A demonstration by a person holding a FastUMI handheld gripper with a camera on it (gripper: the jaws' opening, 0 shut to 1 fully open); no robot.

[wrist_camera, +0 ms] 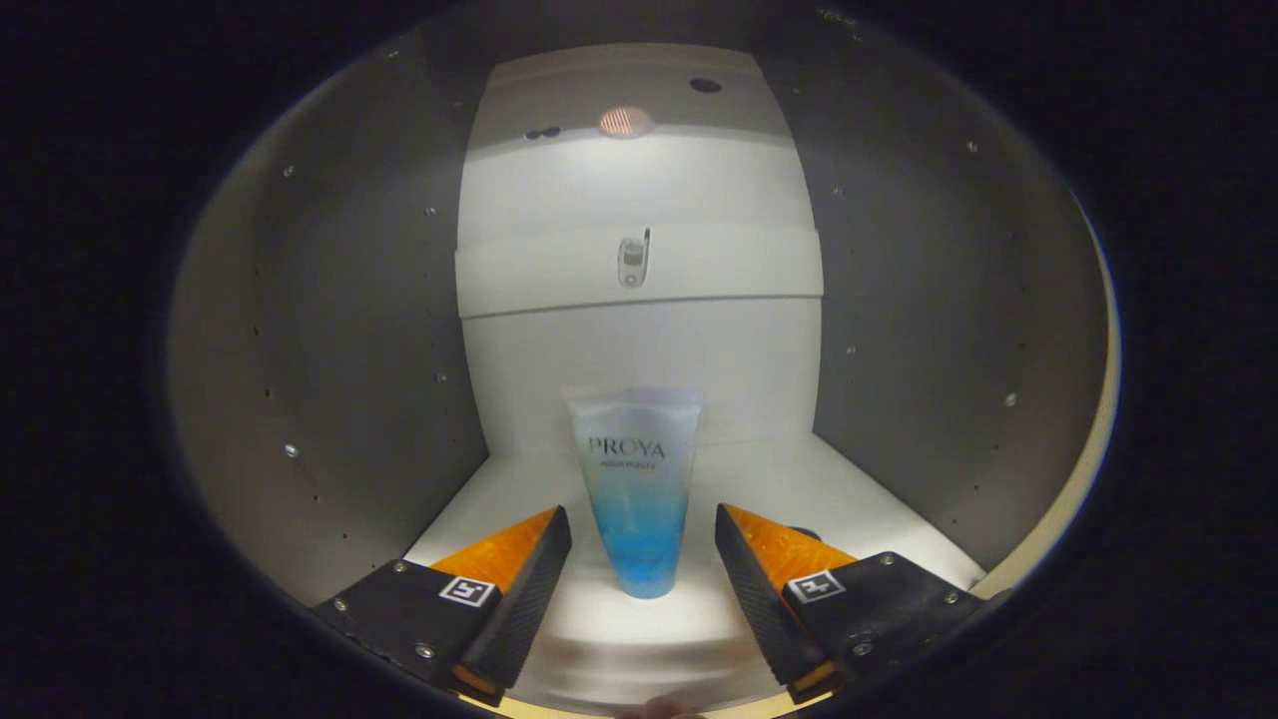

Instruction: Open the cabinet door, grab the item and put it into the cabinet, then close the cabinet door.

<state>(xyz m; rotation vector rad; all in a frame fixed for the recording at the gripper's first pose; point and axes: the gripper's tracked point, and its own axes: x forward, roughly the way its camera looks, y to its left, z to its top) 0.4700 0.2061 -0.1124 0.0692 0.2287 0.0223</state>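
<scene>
**Tube standing inside the cabinet**

The cabinet [329, 379] holds one item: a cosmetic tube [636, 489], set on the white cabinet floor [859, 509]. It stands upright, long axis vertical, narrow blue cap end down and flat crimped end up. The tool [643, 544] has its fingers spread apart, either side of the tube, not touching it.

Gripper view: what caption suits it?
Open gripper astride a tube standing upright on the cabinet floor.
</scene>
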